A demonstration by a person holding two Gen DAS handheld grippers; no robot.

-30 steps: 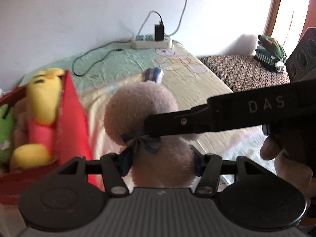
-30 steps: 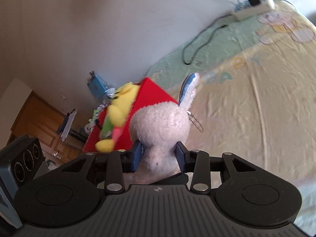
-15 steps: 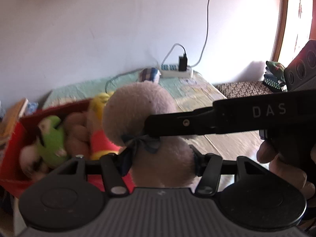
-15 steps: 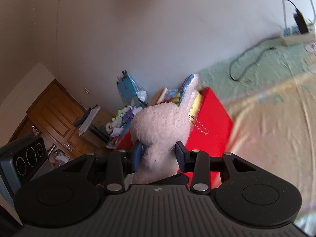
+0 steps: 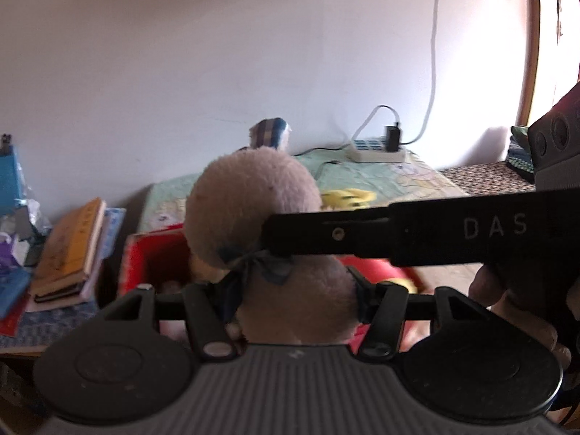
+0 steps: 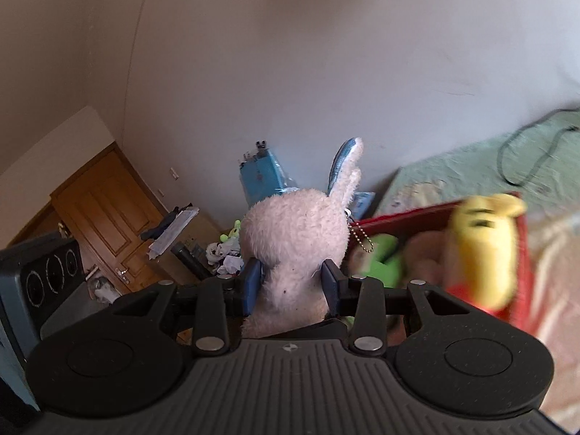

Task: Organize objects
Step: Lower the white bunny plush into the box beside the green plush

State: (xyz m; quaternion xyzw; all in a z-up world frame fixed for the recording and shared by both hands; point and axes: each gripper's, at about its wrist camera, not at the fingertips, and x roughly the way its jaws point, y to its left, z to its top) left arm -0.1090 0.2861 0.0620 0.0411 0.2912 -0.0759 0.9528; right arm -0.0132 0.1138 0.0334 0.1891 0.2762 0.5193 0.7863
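Note:
A pale pink plush bunny (image 5: 250, 195) with a blue bow and a blue-lined ear hangs in the air, held by both grippers. My left gripper (image 5: 293, 290) is shut on its body below the bow. My right gripper (image 6: 291, 282) is shut on its neck, blue pads (image 6: 252, 282) pressing both sides of the bunny (image 6: 293, 232); one black finger of it (image 5: 326, 233) crosses the left wrist view from the right. Below and behind the bunny stands a red box (image 5: 145, 253) on the bed. The red box (image 6: 409, 214) holds a yellow plush (image 6: 478, 239), a green plush (image 6: 388, 257) and a brown one.
A stack of books (image 5: 72, 246) lies left of the box on a low surface. A power strip (image 5: 377, 148) with cables sits at the bed's far edge by the wall. A blue bag (image 6: 261, 177), cluttered items and a wooden door (image 6: 105, 210) are beyond. A person's hand (image 5: 507, 297) grips the right tool.
Both grippers have carried the bunny leftward and a little upward, from over the bed to above the red box. The books and bedside clutter have come into view. The grips are unchanged.

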